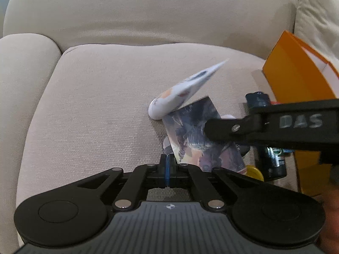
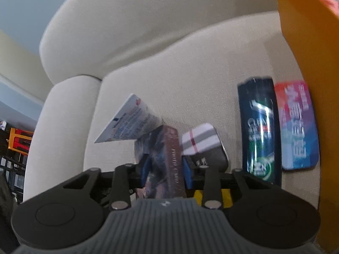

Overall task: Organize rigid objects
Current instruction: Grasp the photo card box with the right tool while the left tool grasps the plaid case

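Observation:
A picture-covered card box (image 2: 163, 158) stands on edge on the beige sofa seat (image 1: 101, 110), and my right gripper (image 2: 166, 169) is shut on it, blue pads against both faces. The same box (image 1: 190, 135) shows in the left wrist view, with a black right-gripper finger (image 1: 222, 127) reaching across it. A white tube (image 1: 182, 93) leans on the box's far edge, its flat end up in the air. My left gripper (image 1: 167, 169) is shut with nothing in it, just left of the box's near corner.
Beside the box lie a white striped tin (image 2: 201, 141), a dark blue can (image 2: 260, 131) and a pink and blue packet (image 2: 296, 127). A yellow object (image 1: 255, 172) lies under the box's near end. An orange container (image 1: 296, 74) walls the right. The armrest (image 1: 23, 80) bounds the left.

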### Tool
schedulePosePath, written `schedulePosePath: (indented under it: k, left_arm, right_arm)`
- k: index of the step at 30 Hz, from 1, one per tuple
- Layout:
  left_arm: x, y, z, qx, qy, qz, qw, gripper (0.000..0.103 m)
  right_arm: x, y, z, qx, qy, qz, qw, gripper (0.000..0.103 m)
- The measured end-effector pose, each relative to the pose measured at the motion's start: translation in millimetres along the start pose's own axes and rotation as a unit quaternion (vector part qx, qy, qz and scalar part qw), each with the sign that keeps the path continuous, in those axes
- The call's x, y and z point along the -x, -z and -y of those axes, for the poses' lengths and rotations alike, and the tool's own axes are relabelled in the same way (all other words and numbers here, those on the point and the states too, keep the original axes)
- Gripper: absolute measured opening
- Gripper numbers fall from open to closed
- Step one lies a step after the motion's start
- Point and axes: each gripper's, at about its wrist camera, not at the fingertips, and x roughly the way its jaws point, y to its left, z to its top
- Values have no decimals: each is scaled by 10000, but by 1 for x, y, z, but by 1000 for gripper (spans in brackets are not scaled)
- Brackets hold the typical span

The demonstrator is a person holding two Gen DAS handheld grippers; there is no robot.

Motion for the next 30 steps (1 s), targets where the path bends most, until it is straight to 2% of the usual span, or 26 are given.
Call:
schedulePosePath:
  k: [2,4,6,8,10,11,13,14,20,23,26,28,30]
  left_arm:
    - [4,-1,0,28,213,58,9998,0]
    - [7,-1,3,25,315,121,9994,2]
    - [7,0,7,-15,383,112,9992,0]
    - [3,1,10,-97,290,56,9995,0]
    - [2,2,8,-106,263,14,9996,0]
    - [2,2,6,-94,287,28,9995,0]
    - [2,1,4,-73,338,50,9994,0]
    - [3,1,4,-64,346,75,9994,0]
    - [3,2,7,-218,380,67,9990,0]
    - [6,1,11,-531,443,79,9976,2]
    - [8,-3,18,-968,572,71,9936,12]
    - [9,-7,29,-1487,525,90,9874,20]
    - [9,-8,43,-2264,383,124,9732,27]
  right_arm:
    - [10,-2,-10,286,70,101,9995,24]
    - [19,-1,-18,662,355,191,9970,24]
    - [22,2,-26,1055,660,237,9919,24]
    - [23,5,-30,1298,744,208,9885,24]
    - [23,5,-33,1407,683,195,9875,24]
    - [23,3,-33,1326,505,169,9897,24]
    - [18,-2,-23,862,-3,-99,9962,25]
    - [15,-3,-20,688,-77,-183,9974,28]
    - [10,-1,-27,883,51,-136,9960,30]
    - [17,0,-30,958,142,-91,9953,25]
    - [31,-3,-20,973,337,-12,9947,24]
    - [41,-5,-11,940,490,65,9943,24]
    - [50,-7,-3,912,651,113,9936,24]
